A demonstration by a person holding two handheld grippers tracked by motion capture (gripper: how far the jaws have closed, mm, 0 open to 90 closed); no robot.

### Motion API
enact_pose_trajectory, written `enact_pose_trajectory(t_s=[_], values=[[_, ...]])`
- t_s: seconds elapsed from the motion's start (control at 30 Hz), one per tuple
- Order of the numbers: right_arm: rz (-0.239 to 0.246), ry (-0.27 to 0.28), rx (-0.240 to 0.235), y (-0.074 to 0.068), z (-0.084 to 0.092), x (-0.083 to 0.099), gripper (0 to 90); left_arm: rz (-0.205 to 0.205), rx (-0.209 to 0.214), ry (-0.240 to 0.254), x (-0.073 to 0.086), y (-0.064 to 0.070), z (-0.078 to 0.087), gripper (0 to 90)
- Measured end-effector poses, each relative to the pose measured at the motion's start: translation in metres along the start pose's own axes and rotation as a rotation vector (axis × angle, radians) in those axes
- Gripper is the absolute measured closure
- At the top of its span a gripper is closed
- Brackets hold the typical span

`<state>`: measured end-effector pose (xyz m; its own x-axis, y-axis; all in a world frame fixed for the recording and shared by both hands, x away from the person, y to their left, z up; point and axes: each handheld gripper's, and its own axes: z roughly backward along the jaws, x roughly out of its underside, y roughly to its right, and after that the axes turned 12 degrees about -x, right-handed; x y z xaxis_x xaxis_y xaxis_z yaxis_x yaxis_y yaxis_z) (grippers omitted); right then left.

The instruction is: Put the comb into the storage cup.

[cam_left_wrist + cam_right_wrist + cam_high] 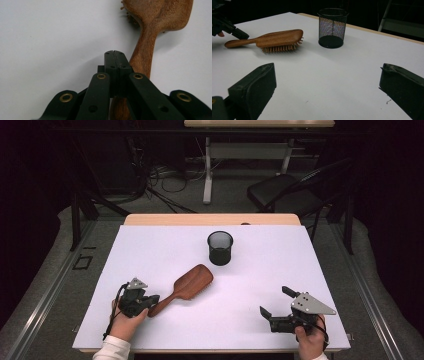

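A wooden hairbrush (192, 282) lies bristles down on the white table (150, 250), its handle pointing toward the near left. My left gripper (154, 299) is at the end of that handle. In the left gripper view its black jaws (115, 53) are shut tip to tip just above the handle of the hairbrush (145, 55), with nothing between them. From the right gripper view, the left gripper (235, 31) sits over the handle end of the hairbrush (277, 37). My right gripper (275, 300) rests near the front right edge, open wide and holding nothing (328, 68).
A black mesh cup (220, 248) stands upright behind the brush, toward the table's far middle, and it also appears in the right gripper view (332, 27). Beyond the table are a dark chair (285, 192), floor cables and a desk frame (250, 150).
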<state>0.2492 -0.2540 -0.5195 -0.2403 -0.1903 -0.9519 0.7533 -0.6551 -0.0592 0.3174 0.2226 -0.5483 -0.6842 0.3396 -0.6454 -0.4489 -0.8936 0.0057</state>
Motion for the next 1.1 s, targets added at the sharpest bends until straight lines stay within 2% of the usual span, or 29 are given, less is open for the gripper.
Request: enact_pose_trajectory(t_s=[0.2,0.9,1.1], values=[[-0.005,-0.001,-0.002,0.0001,-0.0003,0.0004,0.5,-0.026,0.004,-0.006,0.002,0.0054,0.0037,90.0],[-0.002,-0.003,0.0,0.001,-0.0007,0.0007,0.5,-0.037,-0.001,-0.004,0.0021,0.0066,0.0039,89.8],[-0.001,-0.003,0.0,0.0008,-0.0006,0.0006,0.5,-0.027,-0.001,-0.003,0.002,0.0062,0.0043,89.4]])
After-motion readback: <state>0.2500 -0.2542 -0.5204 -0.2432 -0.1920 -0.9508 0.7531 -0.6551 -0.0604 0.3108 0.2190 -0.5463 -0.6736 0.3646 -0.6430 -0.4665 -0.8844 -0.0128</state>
